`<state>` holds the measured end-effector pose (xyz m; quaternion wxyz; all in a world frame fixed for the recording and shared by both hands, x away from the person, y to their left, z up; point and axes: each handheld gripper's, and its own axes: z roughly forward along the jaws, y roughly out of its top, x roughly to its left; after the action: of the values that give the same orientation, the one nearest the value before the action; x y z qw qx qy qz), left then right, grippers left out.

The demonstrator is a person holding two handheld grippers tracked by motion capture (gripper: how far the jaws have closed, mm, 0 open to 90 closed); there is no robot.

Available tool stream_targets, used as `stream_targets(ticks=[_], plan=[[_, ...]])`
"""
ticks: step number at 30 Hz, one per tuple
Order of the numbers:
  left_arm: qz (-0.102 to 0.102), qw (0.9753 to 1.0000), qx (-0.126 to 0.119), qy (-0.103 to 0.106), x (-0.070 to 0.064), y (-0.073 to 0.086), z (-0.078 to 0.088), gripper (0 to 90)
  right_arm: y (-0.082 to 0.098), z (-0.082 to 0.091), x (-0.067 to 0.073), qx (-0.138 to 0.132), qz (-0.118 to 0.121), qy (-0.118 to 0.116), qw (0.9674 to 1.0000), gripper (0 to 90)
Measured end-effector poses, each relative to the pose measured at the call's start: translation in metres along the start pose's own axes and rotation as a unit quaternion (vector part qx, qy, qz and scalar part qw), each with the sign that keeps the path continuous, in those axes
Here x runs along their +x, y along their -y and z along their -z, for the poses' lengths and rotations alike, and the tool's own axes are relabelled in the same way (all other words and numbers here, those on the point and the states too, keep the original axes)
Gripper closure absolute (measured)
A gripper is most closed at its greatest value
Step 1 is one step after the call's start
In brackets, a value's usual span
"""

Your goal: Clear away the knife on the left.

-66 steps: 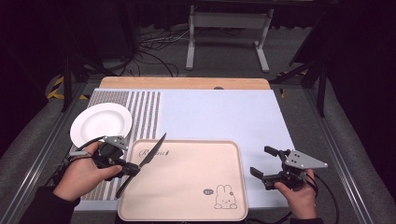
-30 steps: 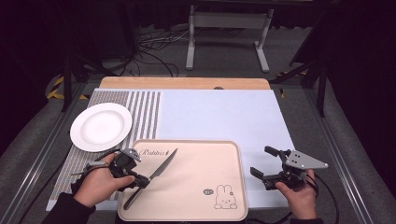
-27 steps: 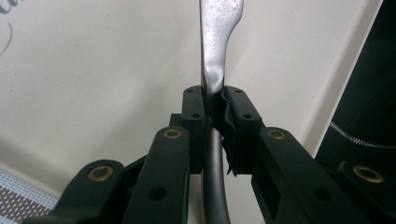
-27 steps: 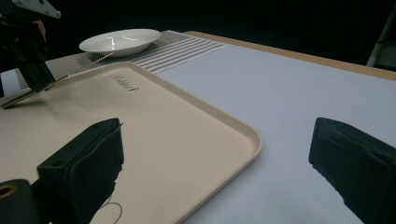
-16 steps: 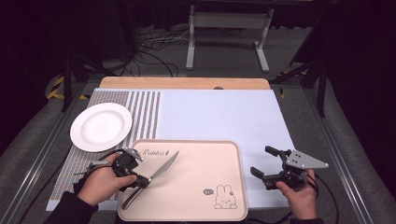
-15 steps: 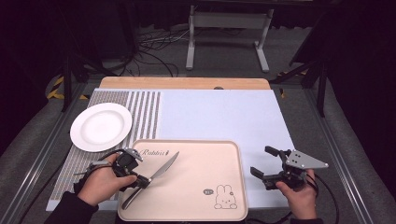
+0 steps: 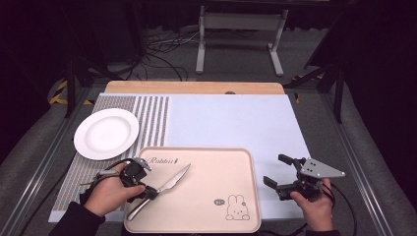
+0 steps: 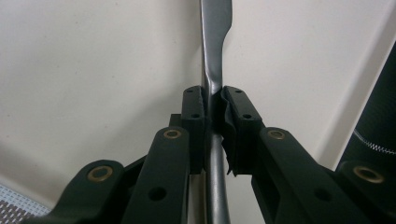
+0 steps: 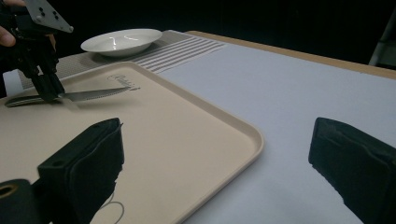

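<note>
A metal table knife (image 7: 169,184) lies slantwise low over the left part of the beige tray (image 7: 211,167), blade pointing up and right. My left gripper (image 7: 149,192) is shut on it where handle meets blade. In the left gripper view both pads clamp the knife (image 8: 215,51), and the left gripper (image 8: 214,112) points down at the tray. My right gripper (image 7: 276,169) rests open on the pale mat just right of the tray. In the right gripper view the right gripper (image 9: 219,140) has nothing between its jaws, and the knife (image 9: 88,94) and left gripper (image 9: 49,91) show farther off.
A white plate (image 7: 106,132) sits on the striped mat (image 7: 152,123) at the back left, also seen as plate (image 9: 122,39). A rabbit drawing (image 7: 236,207) marks the tray's near right corner. The pale mat (image 7: 236,120) stretches behind the tray.
Since the earliest frame my left gripper has carried the knife toward the near edge, and the blade has swung rightward over the tray. Over the last second it barely shifted. The right gripper stayed still.
</note>
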<state>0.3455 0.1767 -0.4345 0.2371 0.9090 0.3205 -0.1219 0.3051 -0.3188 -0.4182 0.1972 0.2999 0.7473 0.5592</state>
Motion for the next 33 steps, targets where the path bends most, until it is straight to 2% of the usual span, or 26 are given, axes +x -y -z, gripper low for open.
stream_targets(ticks=[11, 13, 17, 19, 21, 25, 28, 29, 30, 33], plan=[[-0.001, 1.0, 0.004, -0.002, 0.001, -0.001, -0.003, 80.0, 0.0, 0.0, 0.0, 0.0, -0.001, -0.001, 1.0, 3.8], [-0.007, 0.9999, 0.002, -0.01, 0.001, -0.001, -0.002, 79.4, 0.0, 0.0, 0.0, 0.0, -0.001, -0.001, 1.0, 3.8], [-0.01, 0.9999, 0.001, -0.012, 0.0, -0.001, -0.001, 78.0, 0.0, 0.0, 0.0, 0.0, -0.002, -0.002, 1.0, 3.4], [-0.015, 0.9997, -0.003, -0.021, -0.001, -0.001, 0.001, 72.2, 0.001, 0.0, 0.0, 0.001, -0.002, -0.004, 1.0, 3.3], [-0.017, 0.9996, -0.005, -0.023, -0.002, -0.001, 0.002, 68.7, 0.001, 0.0, 0.0, 0.001, -0.001, -0.004, 1.0, 3.3], [-0.023, 0.9992, -0.014, -0.03, -0.006, -0.003, 0.004, 55.7, 0.001, 0.0, 0.0, 0.001, -0.001, -0.004, 1.0, 3.3], [-0.045, 0.998, -0.029, -0.034, -0.01, -0.006, 0.005, 43.7, 0.001, 0.0, 0.0, 0.001, 0.001, -0.004, 1.0, 3.3], [-0.045, 0.998, -0.029, -0.034, -0.01, -0.006, 0.005, 39.5, 0.001, 0.0, 0.0, 0.001, 0.0, -0.004, 1.0, 3.3], [-0.045, 0.9979, -0.036, -0.03, -0.012, -0.007, 0.005, 39.5, 0.001, 0.0, 0.0, 0.001, 0.0, -0.004, 1.0, 3.3], [-0.072, 0.9951, -0.05, -0.045, -0.018, -0.012, 0.006, 25.3, 0.001, 0.0, 0.0, 0.0, 0.001, -0.004, 1.0, 3.2]])
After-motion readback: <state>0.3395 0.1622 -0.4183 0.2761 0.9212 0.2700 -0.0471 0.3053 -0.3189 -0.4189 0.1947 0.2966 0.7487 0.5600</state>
